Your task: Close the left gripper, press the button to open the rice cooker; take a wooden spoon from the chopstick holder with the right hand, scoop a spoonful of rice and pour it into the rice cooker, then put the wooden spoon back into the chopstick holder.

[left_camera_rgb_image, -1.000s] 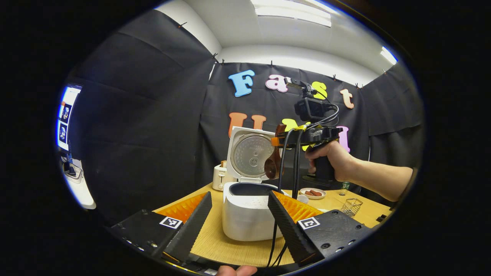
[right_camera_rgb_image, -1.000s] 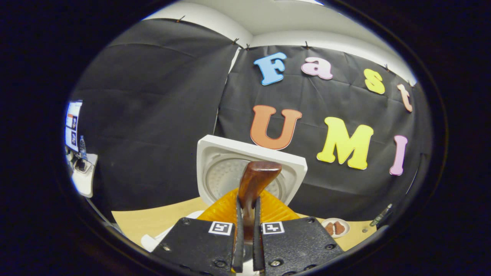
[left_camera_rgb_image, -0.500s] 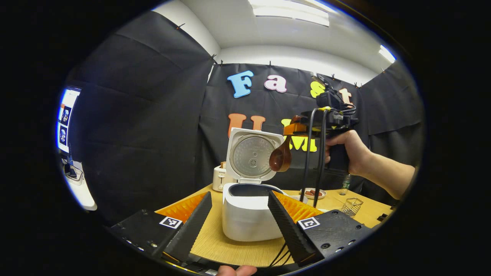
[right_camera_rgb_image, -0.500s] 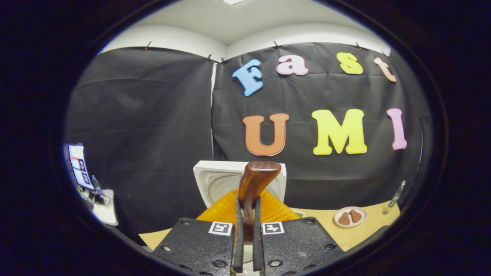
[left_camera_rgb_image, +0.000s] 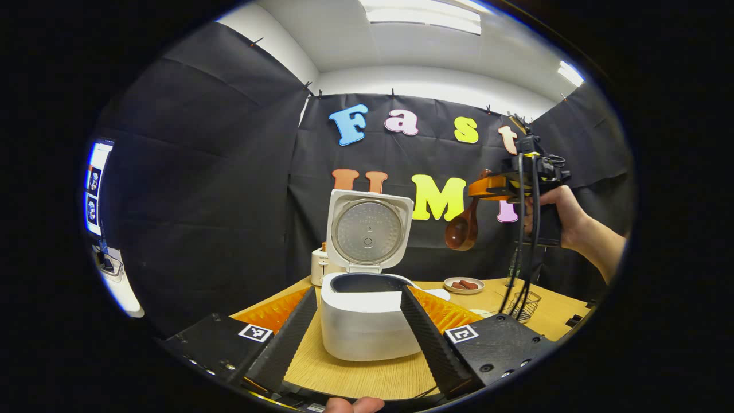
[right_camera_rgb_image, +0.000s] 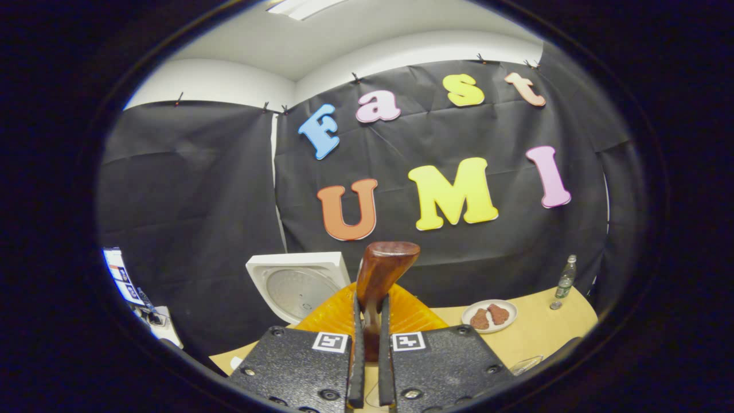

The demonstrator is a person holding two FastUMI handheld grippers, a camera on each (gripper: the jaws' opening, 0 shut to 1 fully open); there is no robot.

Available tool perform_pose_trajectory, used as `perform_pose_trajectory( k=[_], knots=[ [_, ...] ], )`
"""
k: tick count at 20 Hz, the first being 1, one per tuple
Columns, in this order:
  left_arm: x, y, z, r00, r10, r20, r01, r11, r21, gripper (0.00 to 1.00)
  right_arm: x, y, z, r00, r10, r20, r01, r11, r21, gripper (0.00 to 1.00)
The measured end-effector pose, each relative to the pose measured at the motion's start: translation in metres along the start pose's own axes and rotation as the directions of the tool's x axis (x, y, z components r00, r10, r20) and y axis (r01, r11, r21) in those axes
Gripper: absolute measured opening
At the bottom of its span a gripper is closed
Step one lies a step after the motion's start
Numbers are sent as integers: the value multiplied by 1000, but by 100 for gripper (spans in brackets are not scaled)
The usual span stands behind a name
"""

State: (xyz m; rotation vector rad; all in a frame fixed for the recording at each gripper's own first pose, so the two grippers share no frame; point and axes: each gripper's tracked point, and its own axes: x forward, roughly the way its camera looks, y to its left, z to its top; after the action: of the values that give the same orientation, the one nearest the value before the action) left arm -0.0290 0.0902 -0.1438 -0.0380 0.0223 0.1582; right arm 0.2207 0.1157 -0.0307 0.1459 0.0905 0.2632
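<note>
Left gripper [left_camera_rgb_image: 358,338] is low over the table [left_camera_rgb_image: 367,376] with its two fingers spread wide, grasping nothing; between them stands the one rice cooker [left_camera_rgb_image: 367,321], its lid [left_camera_rgb_image: 369,231] raised upright, so I judge the button step is done and this hand only waits out of the way. Behind the cooker, at its left, one small white appliance [left_camera_rgb_image: 319,265] is partly hidden, and I cannot tell what it is. More to the right, one small plate [left_camera_rgb_image: 463,285] carries two brown pieces of food. One wire chopstick holder [left_camera_rgb_image: 526,304] stands near the table's right edge, well apart from the cooker. Above it, a hand [left_camera_rgb_image: 559,212] holds the right gripper [left_camera_rgb_image: 487,186] high in the air, clenched on the handle of the one wooden spoon [left_camera_rgb_image: 461,229], whose bowl hangs downward. In the right gripper view the spoon's handle end [right_camera_rgb_image: 385,264] rises between the two closed fingers. I judge the hanging bowl suits sliding the spoon into the holder. One bottle [right_camera_rgb_image: 565,281] stands at the table's far right corner.
</note>
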Motion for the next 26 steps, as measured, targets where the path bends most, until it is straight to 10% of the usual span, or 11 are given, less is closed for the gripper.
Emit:
perform_pose_trajectory(
  k=[14,26],
  knots=[
    [4,-16,-3,1000,-19,-3,19,1000,3,94,-78,-200,-27,948,-312,-53,314,949,21,15],
    [-1,-12,6,1000,-14,17,15,1000,-4,94,-89,-271,-129,882,-442,-167,455,889,48,15]
  ],
)
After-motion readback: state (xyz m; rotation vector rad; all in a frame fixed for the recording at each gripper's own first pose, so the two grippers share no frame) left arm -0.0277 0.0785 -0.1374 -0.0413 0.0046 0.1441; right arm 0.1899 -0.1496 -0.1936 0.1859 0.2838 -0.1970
